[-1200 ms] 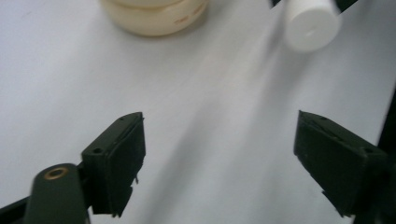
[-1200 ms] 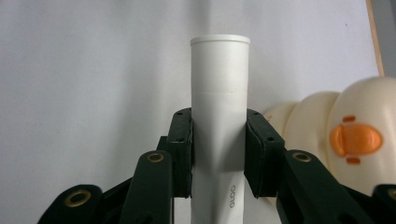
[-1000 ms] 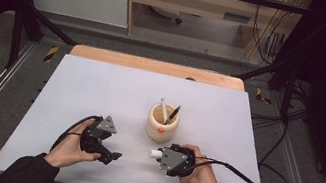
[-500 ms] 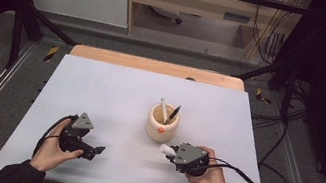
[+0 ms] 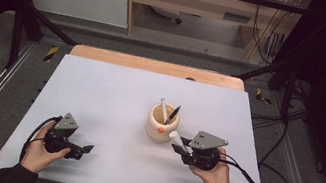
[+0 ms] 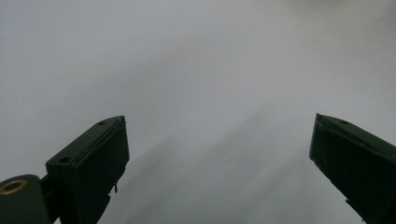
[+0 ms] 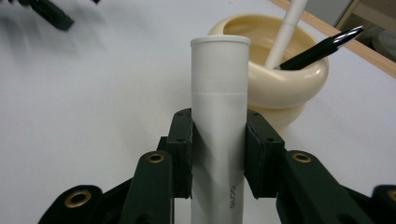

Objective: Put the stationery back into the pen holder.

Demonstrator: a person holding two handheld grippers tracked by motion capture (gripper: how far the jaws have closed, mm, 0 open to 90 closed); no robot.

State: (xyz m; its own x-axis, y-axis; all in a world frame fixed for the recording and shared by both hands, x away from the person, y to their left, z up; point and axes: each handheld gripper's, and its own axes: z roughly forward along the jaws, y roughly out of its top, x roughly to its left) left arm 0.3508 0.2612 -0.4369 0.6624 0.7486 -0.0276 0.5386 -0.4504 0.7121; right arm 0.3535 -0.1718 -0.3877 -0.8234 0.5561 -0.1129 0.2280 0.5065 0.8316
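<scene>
A cream pot (image 5: 161, 124) stands right of the table's middle, with a white pen (image 5: 163, 108) and a black pen (image 5: 173, 113) leaning in it. Just right of it, my right gripper (image 5: 180, 146) is shut on a white marker (image 5: 177, 138) whose end points at the pot. In the right gripper view the pads (image 7: 182, 140) clamp the marker (image 7: 219, 79) upright in front of the pot (image 7: 285, 88). My left gripper (image 5: 82, 151) lies low at the near left. Its jaws have just been opening and stand wide open (image 6: 219, 121), with nothing between them.
The pale table top (image 5: 114, 98) ends in a wooden strip (image 5: 155, 66) at the far edge. Black frame bars and cables (image 5: 262, 180) run around the table. The other gripper (image 7: 51, 14) shows blurred at the top left of the right gripper view.
The left hand has drawn left and back toward the near edge, away from the pot. The right hand has shifted right and slightly up with the marker held.
</scene>
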